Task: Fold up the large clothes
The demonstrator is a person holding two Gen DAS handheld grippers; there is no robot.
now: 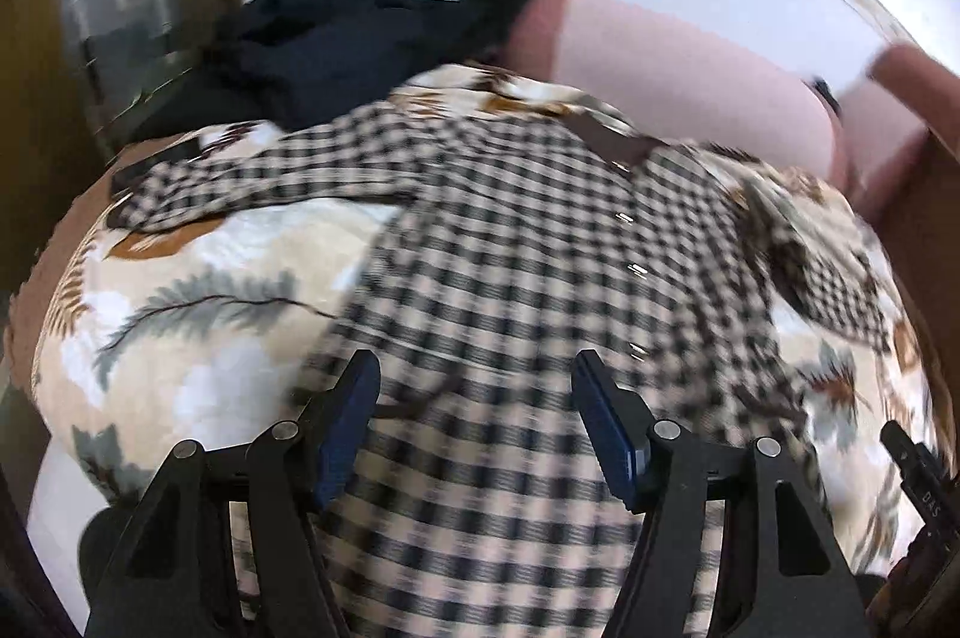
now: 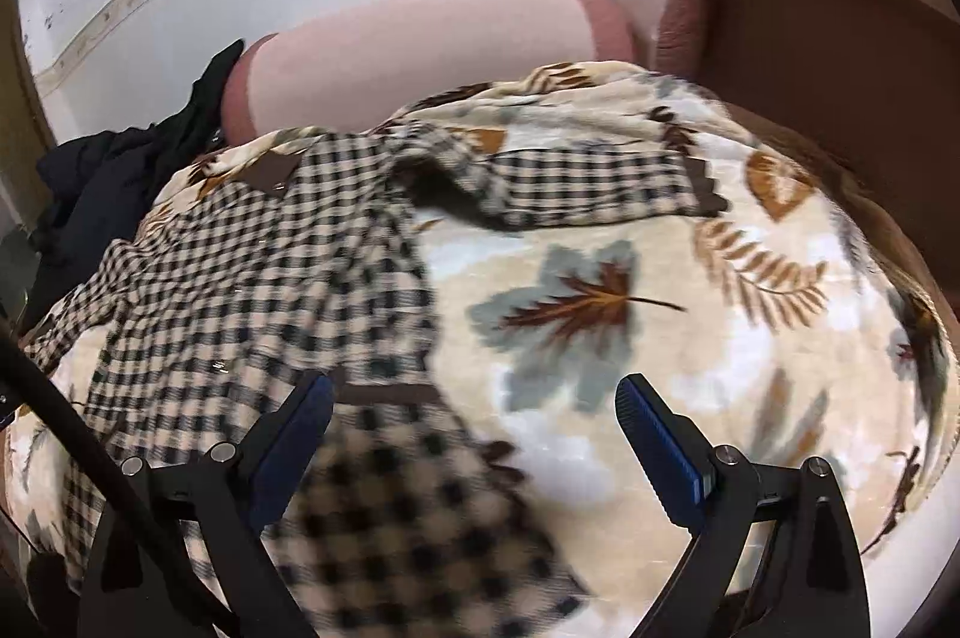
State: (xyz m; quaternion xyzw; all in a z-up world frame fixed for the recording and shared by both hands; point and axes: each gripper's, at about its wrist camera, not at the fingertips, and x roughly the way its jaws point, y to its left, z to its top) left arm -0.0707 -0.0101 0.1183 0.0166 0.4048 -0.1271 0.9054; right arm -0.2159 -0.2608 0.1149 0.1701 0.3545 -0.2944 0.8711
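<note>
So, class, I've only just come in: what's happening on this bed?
A person holding a gripper in each hand is working on a checked shirt spread over a leaf-patterned blanket. The left gripper sits over the shirt's body with its jaws open. The right gripper is over the shirt's edge, also open. Neither holds any cloth. No neat fold shows, and both views are blurred. A dark garment lies heaped beyond, beside a pink cushion.
</note>
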